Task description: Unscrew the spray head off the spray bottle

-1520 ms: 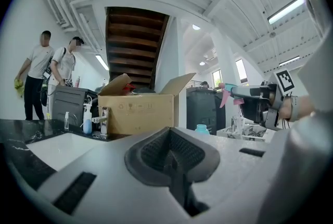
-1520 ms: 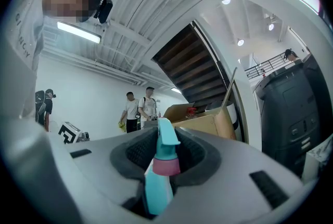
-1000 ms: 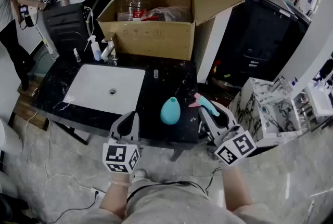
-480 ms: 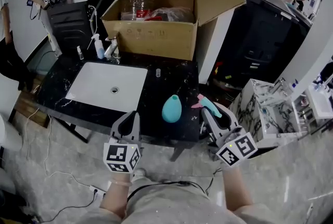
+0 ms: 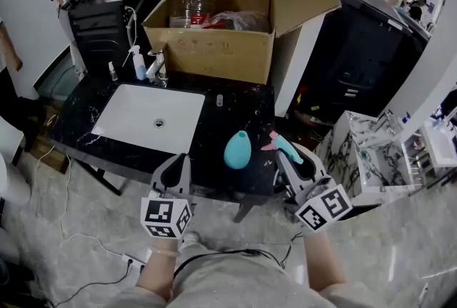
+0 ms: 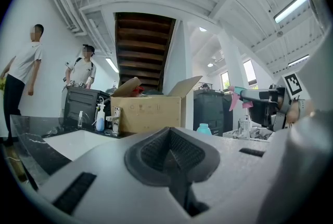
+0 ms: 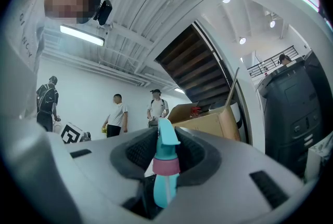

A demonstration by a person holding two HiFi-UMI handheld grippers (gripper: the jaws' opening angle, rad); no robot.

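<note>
The left gripper (image 5: 180, 159), at 7 o'clock in the head view, was closed on nothing. The right gripper (image 5: 285, 158), at 5 o'clock, was clamped on the teal spray head (image 7: 165, 166), already apart from the teal bottle (image 5: 237, 150), which stood unheld on the desk (image 5: 214, 121) at its 9 o'clock. The narrow hold could have let the head twist or slip, and a leftward swing might have toppled the free bottle. Since a second before, grippers and bottle had kept their places; only the view drifted, and a person at far 10 o'clock had nearly left.
</note>
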